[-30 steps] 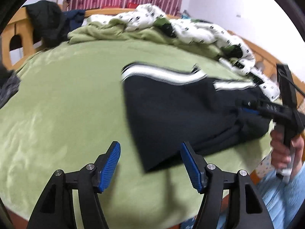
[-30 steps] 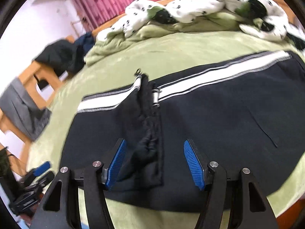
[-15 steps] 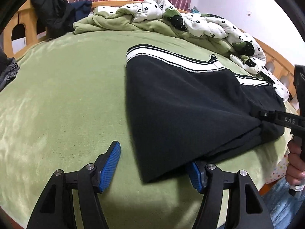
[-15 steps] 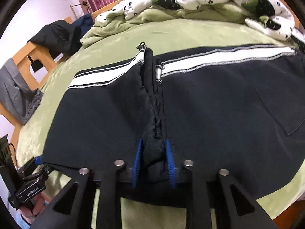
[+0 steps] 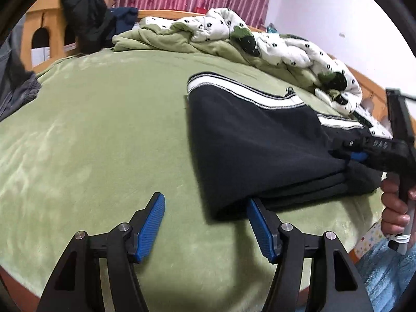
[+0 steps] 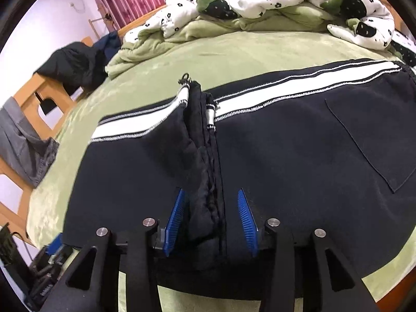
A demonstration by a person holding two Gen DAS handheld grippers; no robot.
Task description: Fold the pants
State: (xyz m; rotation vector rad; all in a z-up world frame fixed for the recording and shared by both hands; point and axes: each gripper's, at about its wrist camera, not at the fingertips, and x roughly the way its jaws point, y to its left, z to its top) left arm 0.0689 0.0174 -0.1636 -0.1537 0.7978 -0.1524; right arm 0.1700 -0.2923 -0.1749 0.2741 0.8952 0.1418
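The black pants (image 6: 286, 161) lie folded on the green blanket (image 5: 104, 130) that covers the bed, their white-striped waistband (image 6: 286, 88) on the far side from me and a patch pocket (image 6: 377, 140) showing at the right of my right-hand view. A raised ridge of bunched cloth with a zipper pull (image 6: 185, 77) at its top runs down the middle of the garment toward me.

My right gripper (image 6: 212, 221) straddles the near end of that ridge. Its 2 blue pads (image 6: 176, 221) stand off the cloth on either side and the jaws are opening, so the fabric sits between them without being pinched.

My left gripper (image 5: 205, 228) sits low over the blanket at the near corner of the pants with its jaws apart. The left-hand pad is over bare blanket; the other pad's tip is tucked under the folded edge (image 5: 234, 208). Nothing is clamped.

From the left view I see my other hand (image 5: 395, 208) wrapped round the right gripper's handle at the bed's edge. A crumpled white quilt with black flowers (image 5: 260, 39) is heaped beyond the pants, and dark clothing (image 5: 83, 13) hangs over the wooden bed frame (image 5: 46, 33)
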